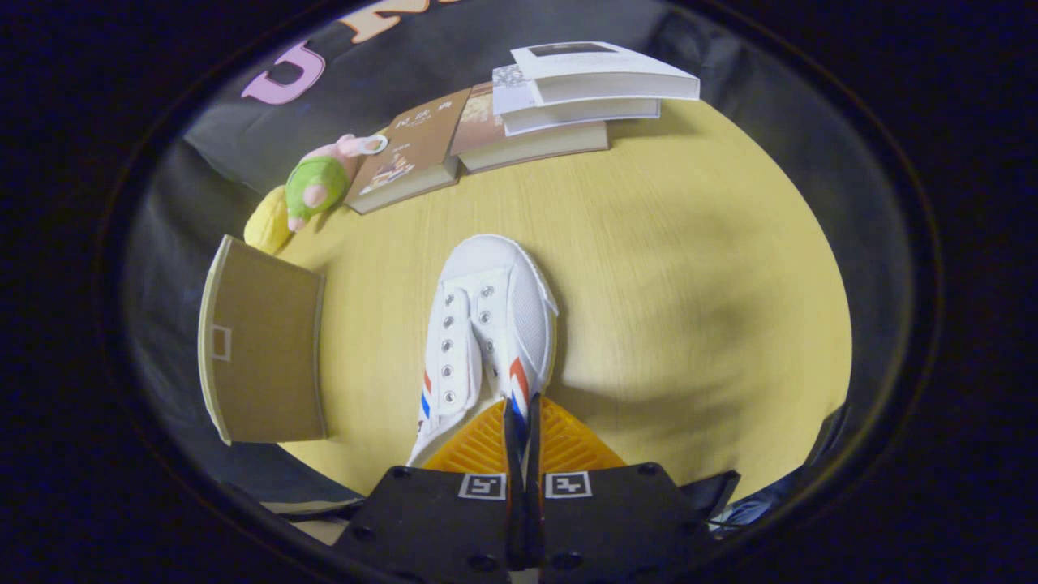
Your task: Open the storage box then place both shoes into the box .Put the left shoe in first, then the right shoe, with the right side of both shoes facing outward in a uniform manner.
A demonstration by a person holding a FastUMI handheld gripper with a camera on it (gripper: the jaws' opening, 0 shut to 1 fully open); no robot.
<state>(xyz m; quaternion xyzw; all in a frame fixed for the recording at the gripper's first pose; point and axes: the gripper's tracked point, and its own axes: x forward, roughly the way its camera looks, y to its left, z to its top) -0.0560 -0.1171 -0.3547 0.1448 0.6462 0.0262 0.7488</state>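
Note:
A white canvas shoe [495,316] with red and blue side stripes points its toe away from me, over the yellow wooden table [689,268]. My gripper [521,410] is shut on the shoe's right side wall near the heel opening, with the thin edge pinched between both fingers. I cannot tell whether the sole rests on the table. The brown cardboard storage box [263,353] stands to the left of the shoe, a flat brown face with a small white square turned toward me. Its inside is hidden.
Several books [559,97] lie stacked and side by side along the table's far edge. A pink and green plush toy [312,182] and a yellow soft thing [268,223] sit beyond the box. Bare tabletop stretches to the right of the shoe.

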